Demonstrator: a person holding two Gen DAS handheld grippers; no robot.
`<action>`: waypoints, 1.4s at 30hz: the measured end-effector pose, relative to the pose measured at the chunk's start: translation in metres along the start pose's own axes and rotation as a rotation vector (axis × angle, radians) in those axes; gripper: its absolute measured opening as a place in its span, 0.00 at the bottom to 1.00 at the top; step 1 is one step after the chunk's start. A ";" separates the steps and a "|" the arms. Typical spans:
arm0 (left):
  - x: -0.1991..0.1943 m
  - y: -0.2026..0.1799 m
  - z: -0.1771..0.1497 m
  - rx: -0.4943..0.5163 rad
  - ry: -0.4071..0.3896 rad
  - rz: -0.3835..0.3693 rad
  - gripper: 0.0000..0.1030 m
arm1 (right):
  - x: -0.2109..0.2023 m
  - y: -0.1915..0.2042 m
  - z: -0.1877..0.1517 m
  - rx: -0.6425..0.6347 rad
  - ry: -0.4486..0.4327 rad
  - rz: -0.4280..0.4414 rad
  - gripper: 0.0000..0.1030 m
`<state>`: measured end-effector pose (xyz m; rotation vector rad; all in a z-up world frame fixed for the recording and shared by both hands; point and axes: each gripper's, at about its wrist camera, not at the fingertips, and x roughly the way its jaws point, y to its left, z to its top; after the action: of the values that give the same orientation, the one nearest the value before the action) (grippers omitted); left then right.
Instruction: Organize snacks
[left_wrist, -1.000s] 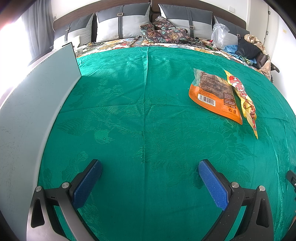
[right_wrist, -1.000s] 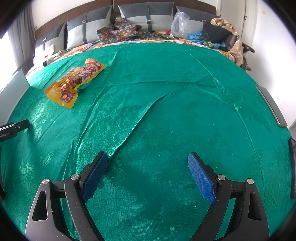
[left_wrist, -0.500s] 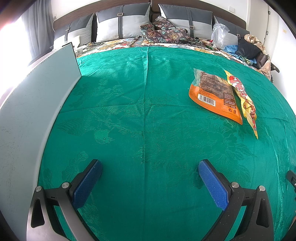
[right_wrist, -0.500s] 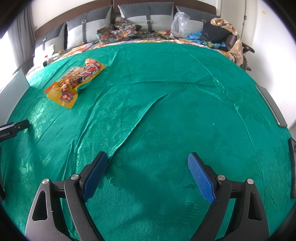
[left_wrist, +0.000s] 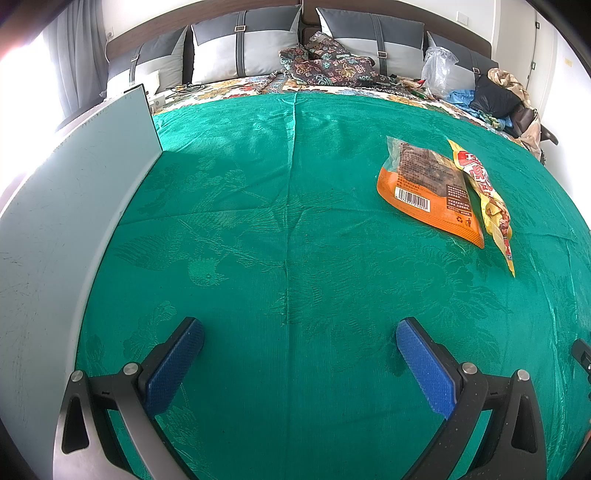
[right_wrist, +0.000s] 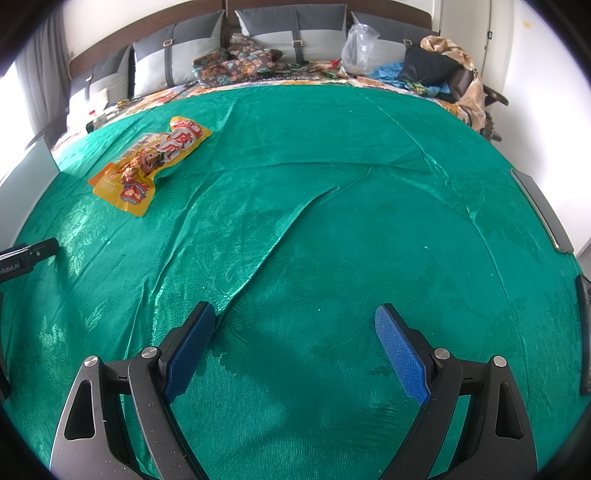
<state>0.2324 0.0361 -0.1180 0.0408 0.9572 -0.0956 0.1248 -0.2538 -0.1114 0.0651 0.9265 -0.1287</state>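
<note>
Both grippers hover low over the green bedspread (left_wrist: 288, 229), pointing toward the pillows (left_wrist: 243, 51) at the headboard. The left gripper (left_wrist: 299, 332) has its blue pads spread wide with nothing between them; the right gripper (right_wrist: 295, 321) is likewise wide apart and empty. The orange snack bag (left_wrist: 428, 188) lies flat on the bedspread, barcode side up, well ahead of the left gripper and to its right, with the yellow snack bag (left_wrist: 487, 199) touching its far edge and partly overlapping it. A pale grey board (left_wrist: 70, 206) stands along the bedspread's left edge
</note>
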 end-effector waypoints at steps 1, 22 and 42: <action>0.000 0.000 0.000 0.000 0.000 0.000 1.00 | 0.000 -0.001 0.000 0.000 0.000 0.000 0.88; 0.001 0.000 0.000 0.000 -0.001 0.000 1.00 | 0.000 0.000 0.000 0.000 0.000 0.000 0.88; 0.001 0.000 0.000 0.001 -0.001 -0.001 1.00 | 0.000 0.001 0.000 -0.001 0.000 -0.002 0.88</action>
<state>0.2329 0.0358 -0.1186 0.0411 0.9563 -0.0967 0.1248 -0.2532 -0.1117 0.0631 0.9265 -0.1301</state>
